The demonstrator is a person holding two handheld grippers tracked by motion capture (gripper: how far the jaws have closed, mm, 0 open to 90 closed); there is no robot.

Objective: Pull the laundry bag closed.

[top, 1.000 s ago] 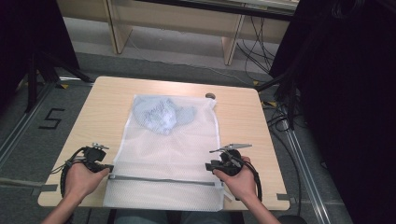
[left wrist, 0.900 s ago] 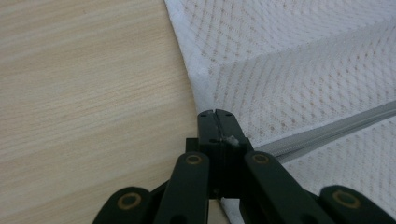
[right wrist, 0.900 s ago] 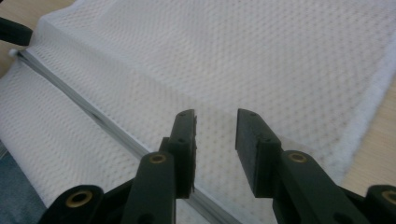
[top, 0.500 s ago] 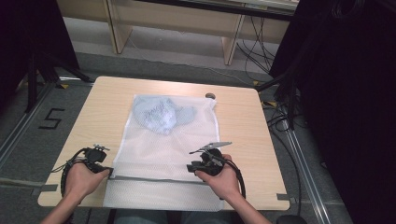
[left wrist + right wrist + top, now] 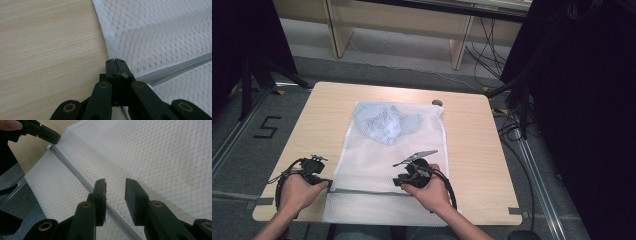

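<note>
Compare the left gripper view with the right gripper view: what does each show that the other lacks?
Left gripper view only: the left tongs up close, jaws pressed together on the edge of the white mesh laundry bag at the end of the grey zipper, beside a broad stretch of the light wooden table.

Right gripper view only: the right tongs, jaws apart over the zipper, and grey floor beyond the bag's overhanging edge.

Both: bag, zipper, table, left tongs.

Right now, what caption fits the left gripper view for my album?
Left gripper shut on the zipper end of a white mesh laundry bag on a wooden table.
</note>
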